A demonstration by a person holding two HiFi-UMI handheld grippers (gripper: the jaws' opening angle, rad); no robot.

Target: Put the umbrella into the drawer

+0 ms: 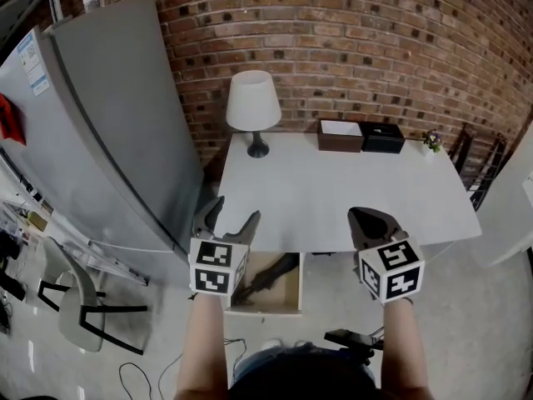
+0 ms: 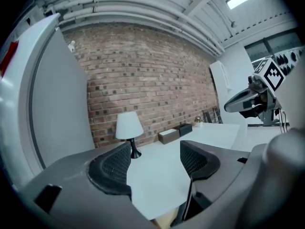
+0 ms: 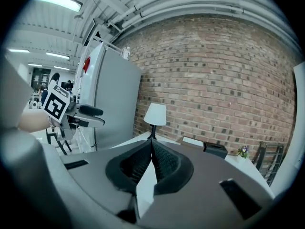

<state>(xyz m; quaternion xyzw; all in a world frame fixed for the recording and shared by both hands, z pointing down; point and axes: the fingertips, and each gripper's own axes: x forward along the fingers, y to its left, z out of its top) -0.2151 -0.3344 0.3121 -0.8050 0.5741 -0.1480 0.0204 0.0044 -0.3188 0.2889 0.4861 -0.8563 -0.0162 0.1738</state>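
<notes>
Brick wall (image 1: 375,40) runs along the back edge of a white tabletop (image 1: 333,190).

Drawer (image 1: 287,292) hangs open below the tabletop's front edge, left of centre, with a pale wooden floor. Umbrella (image 1: 268,275), dark and folded, lies inside it on a slant. One end is toward the drawer's front left, the other toward the back right, under the tabletop's front edge. Neither gripper touches it.

Left gripper (image 1: 234,211) is held above the drawer's left side, near the tabletop's front left corner. Its jaws are spread wide with nothing between them; its own view shows only bare tabletop through the gap. Its marker cube hides the drawer's left wall in the head view.

Right gripper (image 1: 364,217) sits over the tabletop's front edge, just right of the drawer. Its jaws are pressed together at the tips and hold nothing.

On the tabletop:
- White-shaded lamp (image 1: 253,102) at the back left corner.
- Brown box (image 1: 340,136) and black box (image 1: 383,137) side by side at the back edge, right of centre.
- Small plant (image 1: 431,141) at the back right corner.

Off the table, a tall grey cabinet (image 1: 108,123) stands at its left end. A pale chair (image 1: 75,307) on dark legs is on the floor nearer the person.
</notes>
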